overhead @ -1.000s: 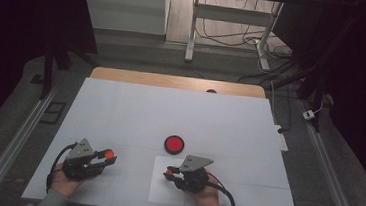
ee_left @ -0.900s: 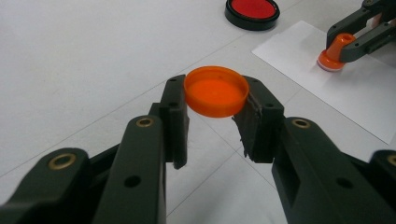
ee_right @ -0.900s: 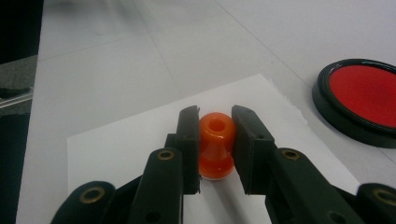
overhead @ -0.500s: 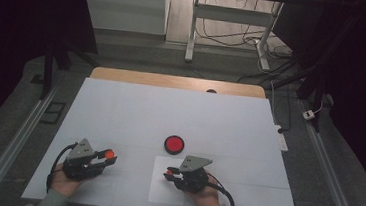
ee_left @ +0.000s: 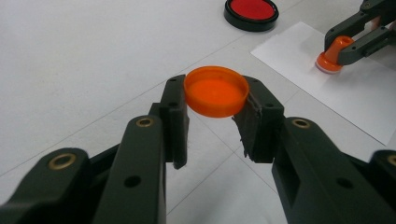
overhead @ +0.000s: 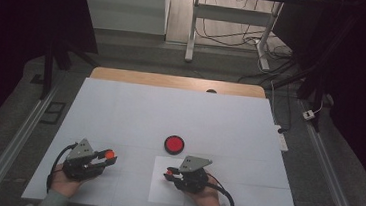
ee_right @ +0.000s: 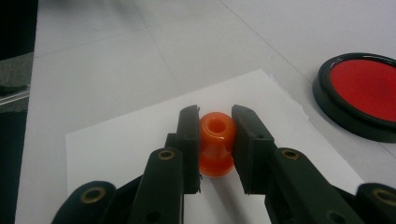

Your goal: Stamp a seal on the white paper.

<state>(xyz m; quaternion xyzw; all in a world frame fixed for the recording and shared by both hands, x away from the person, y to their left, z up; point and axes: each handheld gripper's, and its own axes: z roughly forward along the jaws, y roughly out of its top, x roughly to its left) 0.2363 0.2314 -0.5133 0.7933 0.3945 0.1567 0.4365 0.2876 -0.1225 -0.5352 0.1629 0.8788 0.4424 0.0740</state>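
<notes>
At the near edge of the white desk (overhead: 180, 113), the left tongs (ee_left: 215, 116) were clamped on an orange cap (ee_left: 216, 90), held above the surface. The right tongs (ee_right: 215, 128) gripped an orange stamp (ee_right: 216, 142) standing on a white paper sheet (ee_right: 121, 144), near a red ink pad (overhead: 174, 144).

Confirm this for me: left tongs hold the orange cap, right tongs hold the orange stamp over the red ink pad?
Not quite. The right tongs hold the orange stamp over the white paper sheet, not the red ink pad, as the right gripper view shows. The left tongs do hold the orange cap.
</notes>
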